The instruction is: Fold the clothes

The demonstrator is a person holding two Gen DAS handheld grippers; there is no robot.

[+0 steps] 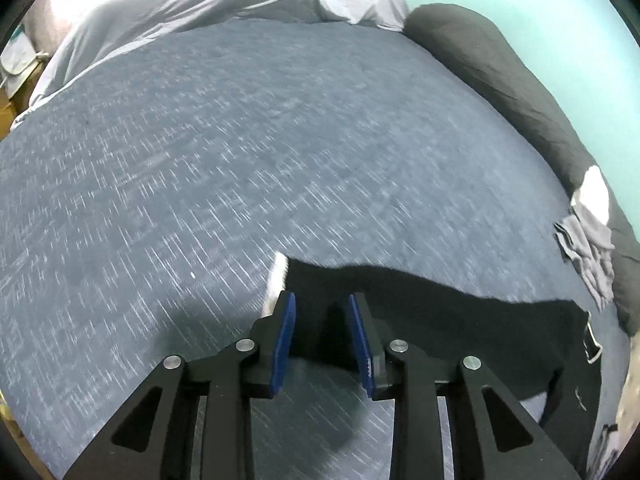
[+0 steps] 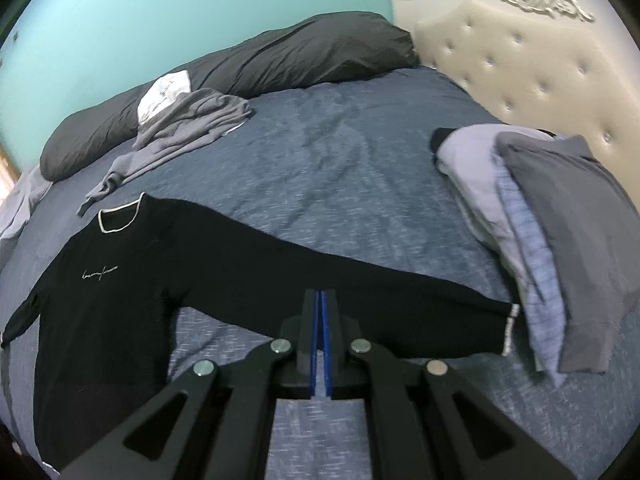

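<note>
I am working over a black sweater (image 2: 120, 280) lying spread face-up on the bed (image 2: 320, 168), one sleeve stretching toward a stack of folded clothes (image 2: 552, 216). My right gripper (image 2: 321, 300) is hovering clenched over that sleeve, apparently empty, while my left gripper (image 1: 322, 304) is hanging released above the other cuff. Any fold here is wanting flat cloth and square edges.
</note>
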